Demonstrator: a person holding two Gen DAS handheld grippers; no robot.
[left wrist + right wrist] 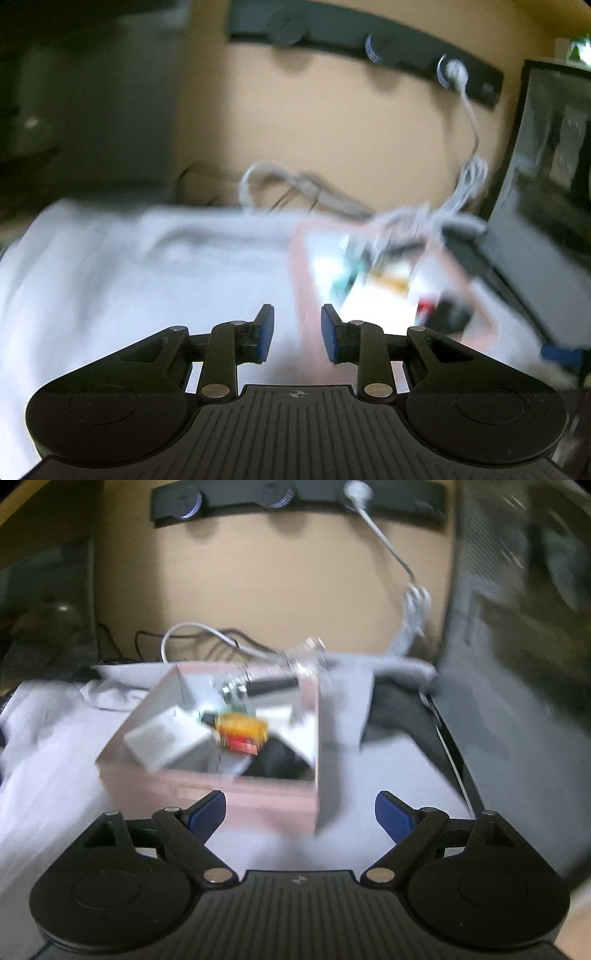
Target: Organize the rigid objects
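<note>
While both wrist views are blurred, we can read the main relation: the pale pink open-topped cardboard box (pixel 221 775) stands on the white cloth-covered table (pixel 55 775), just ahead of the right gripper (pixel 300 812) and a little toward its left finger. Seen from the left gripper (pixel 297 332), the same box lies ahead and to the right, near the right edge of the cloth — so we judge the right hand nearer to it.

Our right gripper has its blue pads wide apart, with nothing between them. Our left gripper stands with a narrow gap between its pads and also holds nothing.

Inside the one box we count roughly five things, though blur makes this unsure: a white rectangular block (pixel 166 742), a yellow and red small pack (pixel 242 733), a black cylinder with a metal end (pixel 266 686) lying left-to-right along the far wall, something black (pixel 277 760) at the near right corner, and a small green piece.
</note>
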